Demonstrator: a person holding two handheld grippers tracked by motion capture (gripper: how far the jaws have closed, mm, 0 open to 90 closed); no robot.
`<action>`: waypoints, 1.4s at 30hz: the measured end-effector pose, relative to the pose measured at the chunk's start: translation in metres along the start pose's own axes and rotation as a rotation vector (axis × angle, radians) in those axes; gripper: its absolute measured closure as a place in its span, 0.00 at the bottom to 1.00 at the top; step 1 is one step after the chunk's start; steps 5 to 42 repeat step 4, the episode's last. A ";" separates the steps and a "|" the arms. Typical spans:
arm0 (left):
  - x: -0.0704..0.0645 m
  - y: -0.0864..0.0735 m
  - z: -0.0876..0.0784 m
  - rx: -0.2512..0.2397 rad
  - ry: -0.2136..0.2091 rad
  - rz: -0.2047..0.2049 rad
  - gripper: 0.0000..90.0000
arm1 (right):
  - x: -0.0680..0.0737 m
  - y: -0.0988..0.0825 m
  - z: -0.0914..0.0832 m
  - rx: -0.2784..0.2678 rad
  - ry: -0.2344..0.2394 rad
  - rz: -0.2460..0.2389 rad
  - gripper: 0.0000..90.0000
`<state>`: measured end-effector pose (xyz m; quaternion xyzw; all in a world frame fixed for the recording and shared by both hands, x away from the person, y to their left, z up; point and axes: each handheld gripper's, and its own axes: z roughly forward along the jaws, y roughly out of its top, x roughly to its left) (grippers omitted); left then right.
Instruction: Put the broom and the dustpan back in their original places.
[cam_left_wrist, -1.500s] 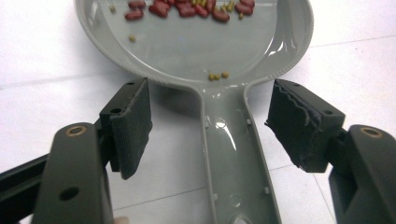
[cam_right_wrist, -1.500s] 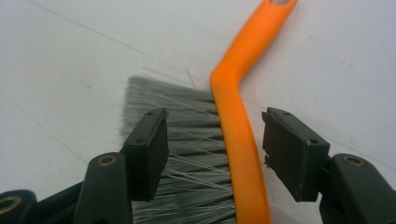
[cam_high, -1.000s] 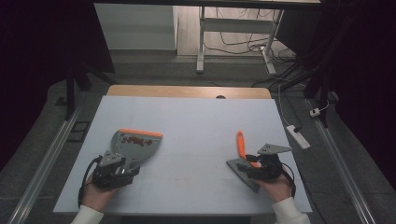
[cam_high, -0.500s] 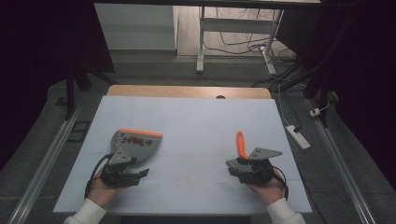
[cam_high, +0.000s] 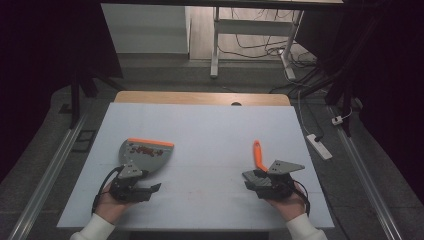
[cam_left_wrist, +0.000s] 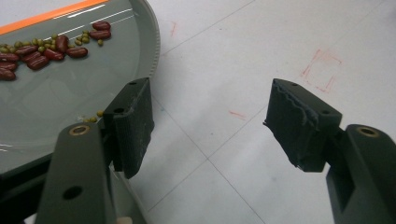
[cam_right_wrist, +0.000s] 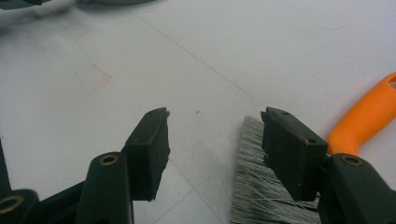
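Note:
A grey dustpan (cam_high: 145, 152) with an orange edge lies at the table's left; it holds red beans (cam_left_wrist: 46, 46) and small green ones. Just in front of it my left gripper (cam_high: 152, 190) rests on the table pointing right, jaws open with nothing between them (cam_left_wrist: 210, 126); its left jaw stands beside the dustpan's rim (cam_left_wrist: 154, 46). At the right lies a brush with an orange handle (cam_high: 258, 155) and grey bristles (cam_right_wrist: 252, 186). My right gripper (cam_high: 255, 189) points left, open and holding nothing (cam_right_wrist: 215, 149), and its right jaw stands over the bristles.
The white table top (cam_high: 210, 130) carries faint red marks (cam_left_wrist: 322, 70). A wooden strip (cam_high: 200, 97) runs along its far edge. Metal rails (cam_high: 55, 165) flank the table. A power strip (cam_high: 320, 146) and cables lie on the floor at the right.
Both hands have shifted slightly and the grippers now lie flatter, pointing inward. The dustpan and brush have not moved.

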<state>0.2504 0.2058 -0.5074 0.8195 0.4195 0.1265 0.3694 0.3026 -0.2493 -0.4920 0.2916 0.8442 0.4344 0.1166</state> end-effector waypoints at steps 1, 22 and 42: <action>0.000 0.000 0.000 0.000 -0.001 -0.001 0.37 | 0.000 0.000 0.000 -0.002 -0.001 -0.003 0.46; 0.001 0.000 0.000 0.000 -0.002 -0.003 0.37 | 0.000 0.000 -0.001 -0.004 0.004 -0.006 0.45; 0.001 0.000 0.000 0.000 -0.002 -0.003 0.37 | 0.000 0.000 -0.001 -0.004 0.004 -0.006 0.45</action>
